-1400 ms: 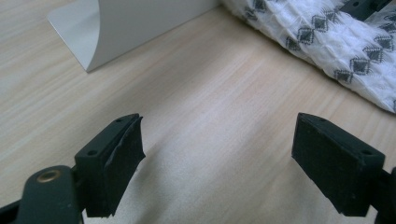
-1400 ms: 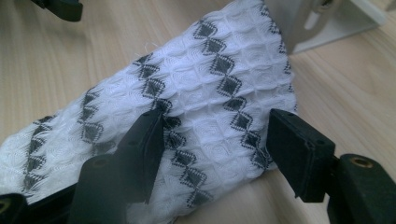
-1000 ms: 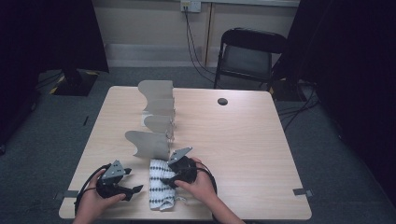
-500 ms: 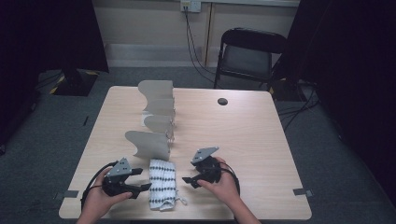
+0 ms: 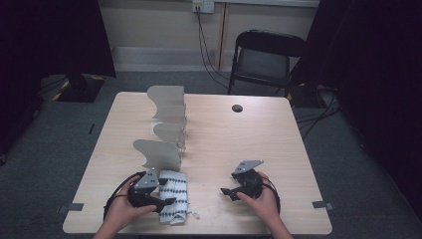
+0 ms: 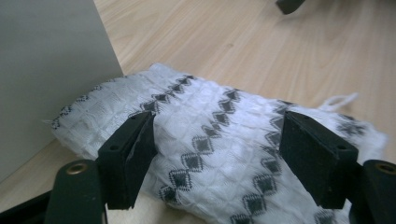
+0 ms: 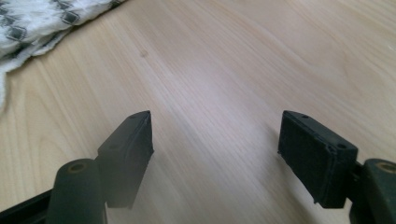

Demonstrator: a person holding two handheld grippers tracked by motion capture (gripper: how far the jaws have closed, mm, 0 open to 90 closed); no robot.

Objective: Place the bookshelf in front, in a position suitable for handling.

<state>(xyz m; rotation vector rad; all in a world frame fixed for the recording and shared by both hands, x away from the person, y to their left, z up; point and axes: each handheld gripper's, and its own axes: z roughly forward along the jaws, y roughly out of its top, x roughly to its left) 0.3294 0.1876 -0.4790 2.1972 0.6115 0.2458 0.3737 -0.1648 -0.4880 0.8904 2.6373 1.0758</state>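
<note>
A folded white cloth with black diamond rows (image 5: 173,196) lies near the table's front edge, just in front of a grey curved panel (image 5: 155,153). My left gripper (image 5: 170,201) points right at the cloth's left side. In the left gripper view its jaws (image 6: 215,154) stand apart over the cloth (image 6: 219,135) without pressing on it; they have just been opening. My right gripper (image 5: 225,192) rests well to the right of the cloth on bare wood. Its jaws (image 7: 215,140) have just been opening, with nothing between them. The cloth's edge (image 7: 42,18) lies far off in that view's corner.
A row of grey curved panels (image 5: 168,112) stands upright down the table's left middle. A small black round disc (image 5: 237,108) sits at the back of the wooden table (image 5: 278,144). Behind the table stands a black folding chair (image 5: 263,59).
My right gripper has moved right, away from the cloth, onto bare wood. My left gripper has shifted right, up to the cloth's left side.
</note>
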